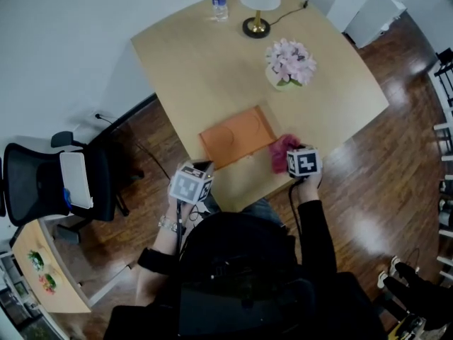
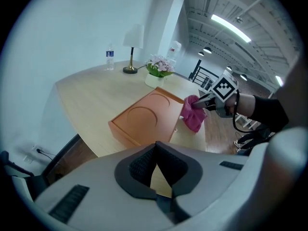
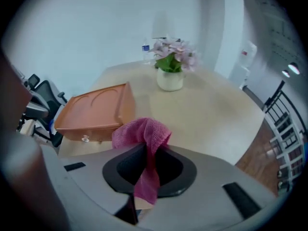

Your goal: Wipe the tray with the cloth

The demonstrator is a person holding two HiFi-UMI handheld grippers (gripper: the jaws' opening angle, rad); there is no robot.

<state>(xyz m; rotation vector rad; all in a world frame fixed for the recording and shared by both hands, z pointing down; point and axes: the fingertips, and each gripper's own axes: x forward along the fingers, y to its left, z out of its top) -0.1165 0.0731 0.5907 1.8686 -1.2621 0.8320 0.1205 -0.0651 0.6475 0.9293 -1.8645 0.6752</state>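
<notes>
Beside flat orange plastic tray (image 1: 237, 137) on pale wooden desk (image 1: 212, 55)
Right gripper (image 3: 147, 146) fingers (image 3: 126, 167) grasp crumpled pink cloth (image 3: 139, 131) just right of tray; left gripper (image 2: 157, 143) fingers (image 2: 140, 167) clenched, empty.

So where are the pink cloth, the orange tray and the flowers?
pink cloth (image 3: 142, 133): right gripper view, on its bunched top fold.
orange tray (image 1: 237, 137): head view, on its bare floor.
flowers (image 1: 290, 61): head view, on the pink blossoms.

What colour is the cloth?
Magenta pink; the cloth shows best in the right gripper view.
</notes>
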